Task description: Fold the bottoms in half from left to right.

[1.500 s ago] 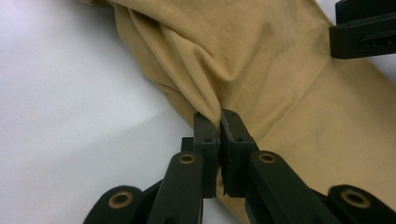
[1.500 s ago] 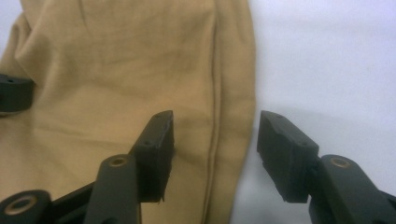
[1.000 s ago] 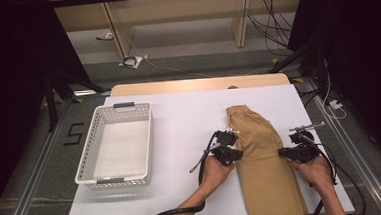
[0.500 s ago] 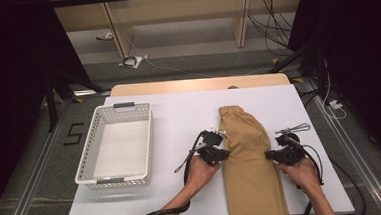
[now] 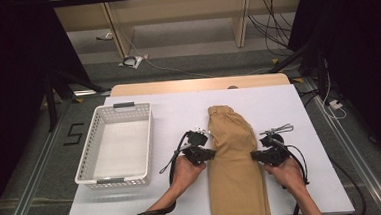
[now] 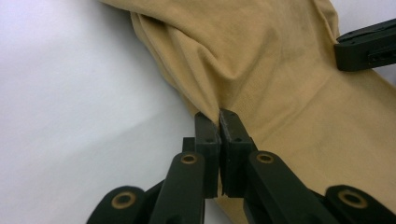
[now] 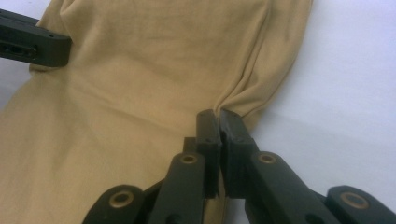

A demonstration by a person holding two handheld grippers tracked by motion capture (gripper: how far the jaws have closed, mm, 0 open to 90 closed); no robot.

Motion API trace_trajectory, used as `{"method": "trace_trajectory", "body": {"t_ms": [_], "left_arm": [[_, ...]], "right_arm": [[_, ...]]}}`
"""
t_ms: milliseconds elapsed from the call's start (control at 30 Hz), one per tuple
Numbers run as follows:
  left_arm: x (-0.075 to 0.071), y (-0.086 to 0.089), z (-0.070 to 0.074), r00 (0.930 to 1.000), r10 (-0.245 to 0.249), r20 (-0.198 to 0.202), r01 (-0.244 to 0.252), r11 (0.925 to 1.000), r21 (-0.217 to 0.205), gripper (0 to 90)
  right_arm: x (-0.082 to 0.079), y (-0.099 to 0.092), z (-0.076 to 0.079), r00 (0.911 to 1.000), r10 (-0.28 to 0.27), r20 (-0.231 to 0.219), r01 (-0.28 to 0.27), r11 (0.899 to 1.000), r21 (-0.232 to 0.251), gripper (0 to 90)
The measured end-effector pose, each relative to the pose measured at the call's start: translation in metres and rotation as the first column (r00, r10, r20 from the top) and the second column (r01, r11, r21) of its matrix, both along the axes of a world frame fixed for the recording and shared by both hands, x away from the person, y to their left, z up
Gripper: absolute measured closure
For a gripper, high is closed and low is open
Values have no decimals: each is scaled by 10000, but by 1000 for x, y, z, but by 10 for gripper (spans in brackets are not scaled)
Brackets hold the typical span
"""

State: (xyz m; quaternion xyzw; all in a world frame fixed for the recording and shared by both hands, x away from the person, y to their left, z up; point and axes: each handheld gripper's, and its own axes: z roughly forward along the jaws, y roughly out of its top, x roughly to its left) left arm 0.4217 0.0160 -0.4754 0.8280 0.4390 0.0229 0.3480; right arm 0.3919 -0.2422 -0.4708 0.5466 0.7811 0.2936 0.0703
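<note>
A white basket sits on the white table, and everything else lies to its right; it holds nothing; 1 basket, 1 tan cloth, 2 grippers.

Just right of the basket is the left gripper, its jaws pinched tight on the near-side edge of the tan cloth; the left gripper view shows the fabric gathered into a small fold right where the black jaws meet. The cloth lies as a long strip further right of the basket, its bunched top end toward the far side of the table and its lower end running off the near edge.

On the cloth's far side from the basket, the right gripper is clamped the same way on the opposite edge; the right gripper view has the cloth puckered at the jaw tips.

Since a second ago the whole strip has slid across the table toward the basket, both hands travelling with it, and both grips have held; I take this to mean the cloth is being dragged sideways as 1 piece, probably on its way into the basket or into position for folding; it is not yet at the basket, a stretch of bare table lying between them.
</note>
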Motion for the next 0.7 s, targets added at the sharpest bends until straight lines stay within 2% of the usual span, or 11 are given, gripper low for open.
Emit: {"method": "trace_trajectory", "body": {"t_ms": [333,700], "left_arm": [[-1,20,2,9999,139,101,-141,9996,249,871],[-4,43,3,9993,374,14,-374,9992,102,871]], "right_arm": [[2,25,-1,9992,330,203,-327,9994,-137,874],[4,44,-3,9973,649,342,-648,9979,-61,873]]}}
